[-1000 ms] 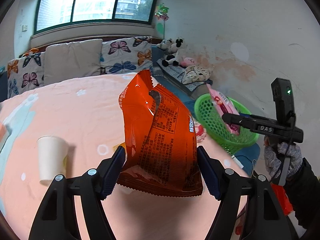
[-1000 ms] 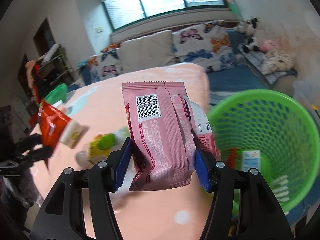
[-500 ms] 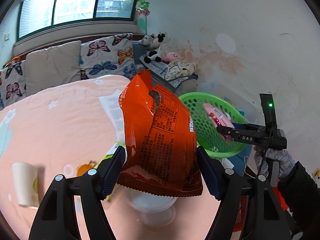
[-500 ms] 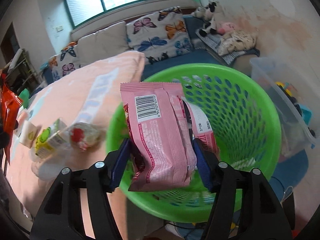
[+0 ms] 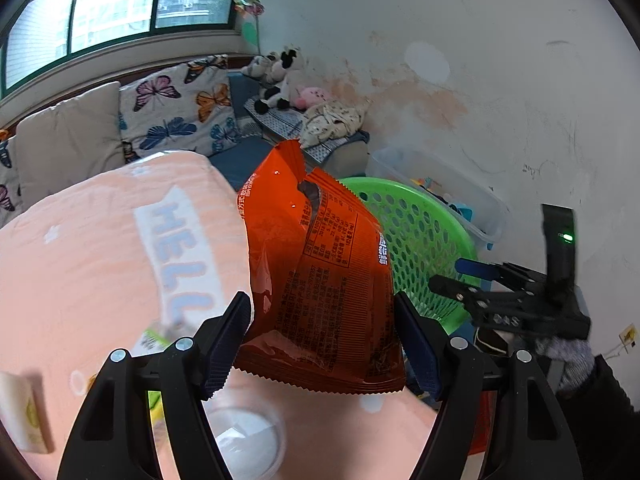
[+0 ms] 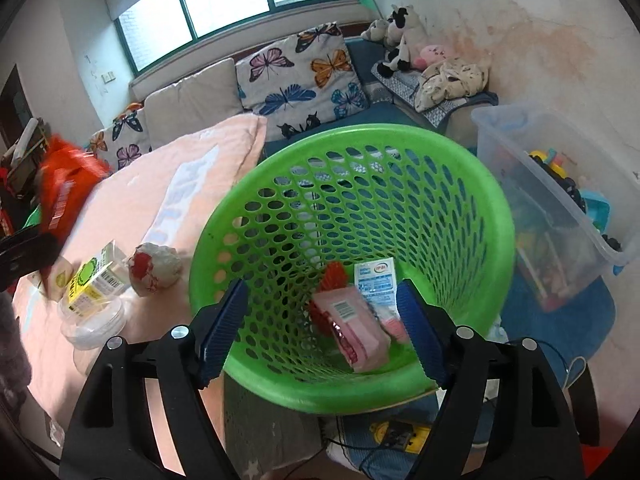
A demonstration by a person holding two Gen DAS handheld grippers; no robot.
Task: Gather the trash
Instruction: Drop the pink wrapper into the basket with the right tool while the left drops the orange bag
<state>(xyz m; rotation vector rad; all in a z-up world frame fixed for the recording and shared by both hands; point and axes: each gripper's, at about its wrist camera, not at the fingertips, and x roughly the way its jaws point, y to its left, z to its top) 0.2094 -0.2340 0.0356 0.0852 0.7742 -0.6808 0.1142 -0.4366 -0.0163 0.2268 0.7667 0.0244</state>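
My left gripper (image 5: pixel 322 344) is shut on an orange snack bag (image 5: pixel 320 280), held upright over the peach table edge, with the green mesh basket (image 5: pixel 424 240) just behind it. My right gripper (image 6: pixel 322 326) hangs over the green basket (image 6: pixel 496 216); its jaws are opening and nothing is between them. A pink snack packet (image 6: pixel 356 328) lies inside the basket beside a white-blue packet (image 6: pixel 376 280) and a red wrapper (image 6: pixel 334 276). In the left wrist view the right gripper (image 5: pixel 452 276) shows at the basket's rim, held by a gloved hand.
On the peach tablecloth (image 6: pixel 132 208) lie a yellow-green carton (image 6: pixel 90 284), a crumpled red-white wrapper (image 6: pixel 154 266) and a clear plastic cup (image 6: pixel 92 322). A clear storage bin (image 6: pixel 560 208) stands right of the basket. A sofa with butterfly cushions (image 6: pixel 300 76) is behind.
The right gripper moved over the basket, opened and let go of the pink packet, which dropped into the basket. The left gripper carried the orange bag toward the basket.
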